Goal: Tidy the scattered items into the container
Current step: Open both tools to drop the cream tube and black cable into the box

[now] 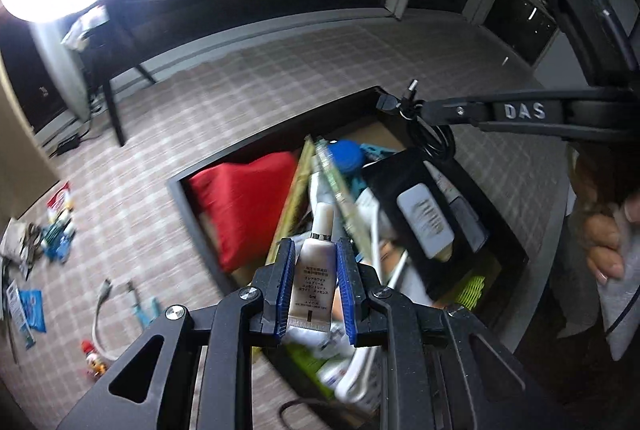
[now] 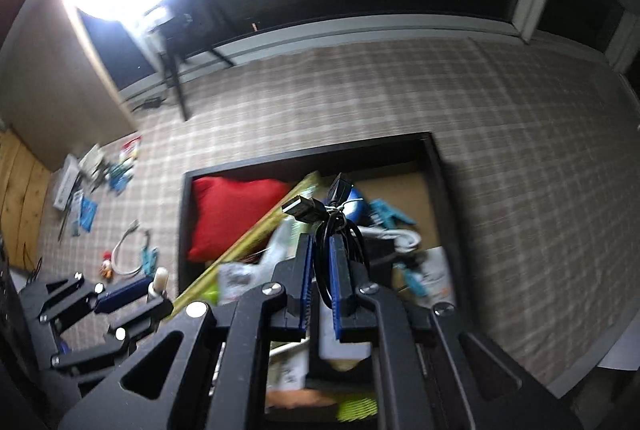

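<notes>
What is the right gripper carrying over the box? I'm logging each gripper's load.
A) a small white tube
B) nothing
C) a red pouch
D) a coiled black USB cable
D: in the right wrist view the right gripper is shut on the coiled black USB cable, whose plug sticks out above the black box.

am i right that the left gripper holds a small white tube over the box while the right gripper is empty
Not quite. The right gripper isn't empty: the right wrist view shows it shut on a coiled black usb cable. The left gripper does hold the small white tube over the box.
</notes>
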